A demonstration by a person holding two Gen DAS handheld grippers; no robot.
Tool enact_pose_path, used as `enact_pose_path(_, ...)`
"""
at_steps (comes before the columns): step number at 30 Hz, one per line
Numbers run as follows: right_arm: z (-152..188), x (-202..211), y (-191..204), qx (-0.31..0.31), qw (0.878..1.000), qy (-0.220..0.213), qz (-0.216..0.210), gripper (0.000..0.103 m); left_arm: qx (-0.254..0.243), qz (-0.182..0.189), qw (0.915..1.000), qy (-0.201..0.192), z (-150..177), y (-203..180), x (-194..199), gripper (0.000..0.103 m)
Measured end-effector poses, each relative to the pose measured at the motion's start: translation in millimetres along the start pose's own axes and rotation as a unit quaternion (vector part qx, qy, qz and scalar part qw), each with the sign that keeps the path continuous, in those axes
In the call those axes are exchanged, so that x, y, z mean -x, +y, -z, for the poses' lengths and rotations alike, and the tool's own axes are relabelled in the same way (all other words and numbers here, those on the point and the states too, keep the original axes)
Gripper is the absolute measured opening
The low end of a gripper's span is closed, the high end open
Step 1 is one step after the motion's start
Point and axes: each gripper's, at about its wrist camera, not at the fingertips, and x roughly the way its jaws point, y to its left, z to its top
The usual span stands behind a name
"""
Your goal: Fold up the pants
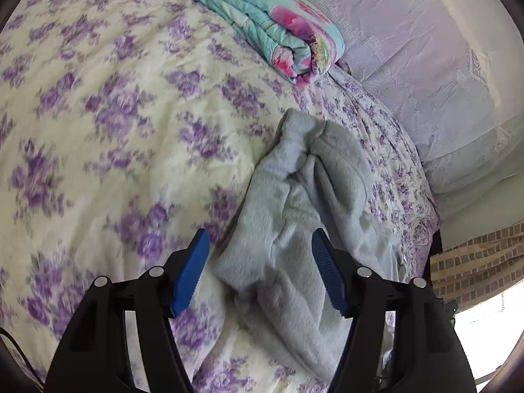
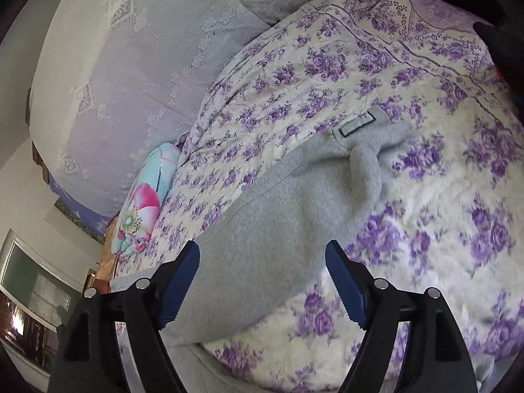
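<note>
Light grey fleece pants (image 1: 304, 203) lie crumpled on the purple-flowered bedspread (image 1: 114, 114). My left gripper (image 1: 260, 240) is open above them, with its blue pads to either side of the bunched cloth. In the right wrist view the pants (image 2: 278, 203) stretch away across the bedspread (image 2: 442, 196), with a sewn label (image 2: 357, 123) at their far end. My right gripper (image 2: 262, 249) is open over the near part of the pants. Neither gripper holds anything.
A folded turquoise and pink quilt (image 1: 278, 29) lies at the far side of the bed, also in the right wrist view (image 2: 147, 193). Pale lace pillows (image 1: 425, 82) lean at the bed's head. The bed's edge (image 1: 432, 229) drops off at the right.
</note>
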Motion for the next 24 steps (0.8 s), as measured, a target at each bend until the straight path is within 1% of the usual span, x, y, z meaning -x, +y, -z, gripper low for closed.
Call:
enact_pose_path(3,15,15,-2,-0.002,1.000,-0.001,-0.006,0.080,0.006,0.010,0.9997,0.023,23,8,-6,0.063)
enact_pose_path(6,29,34,-4,-0.007,1.000,-0.010,-0.013,0.080,0.003,0.023,0.9987,0.045,36,6,-21,0.063)
enact_pose_path(9,43,55,-7,-0.013,1.000,-0.019,-0.019,0.082,0.003,0.035,0.9981,0.051,36,0,-37,0.063)
enact_pose_path(12,57,77,-11,-0.018,0.999,-0.030,-0.019,0.082,0.007,0.030,0.9980,0.055,30,-3,-57,0.063)
enact_pose_path(14,66,91,-15,-0.022,0.999,-0.037,-0.016,0.083,0.005,0.025,0.9984,0.050,28,-5,-65,0.061)
enact_pose_path(15,70,97,-17,-0.023,0.999,-0.040,-0.014,0.083,0.002,0.021,0.9989,0.042,28,-6,-64,0.050)
enact_pose_path(16,75,104,-19,-0.023,0.999,-0.042,-0.009,0.083,0.003,0.020,0.9992,0.034,28,-5,-61,0.033)
enact_pose_path(17,79,110,-20,-0.021,0.999,-0.045,-0.004,0.083,0.009,0.027,0.9992,0.027,27,-2,-57,0.027)
enact_pose_path(18,81,117,-22,-0.019,0.999,-0.049,0.002,0.083,0.016,0.040,0.9989,0.019,26,2,-50,0.022)
enact_pose_path(19,84,123,-23,-0.016,0.998,-0.054,0.010,0.083,0.020,0.048,0.9986,0.008,27,6,-41,0.018)
enact_pose_path(22,88,139,-27,-0.011,0.997,-0.065,0.028,0.083,0.023,0.055,0.9975,-0.040,32,17,-4,0.017)
enact_pose_path(24,91,149,-29,-0.011,0.997,-0.069,0.035,0.083,0.029,0.057,0.9959,-0.064,38,28,21,0.017)
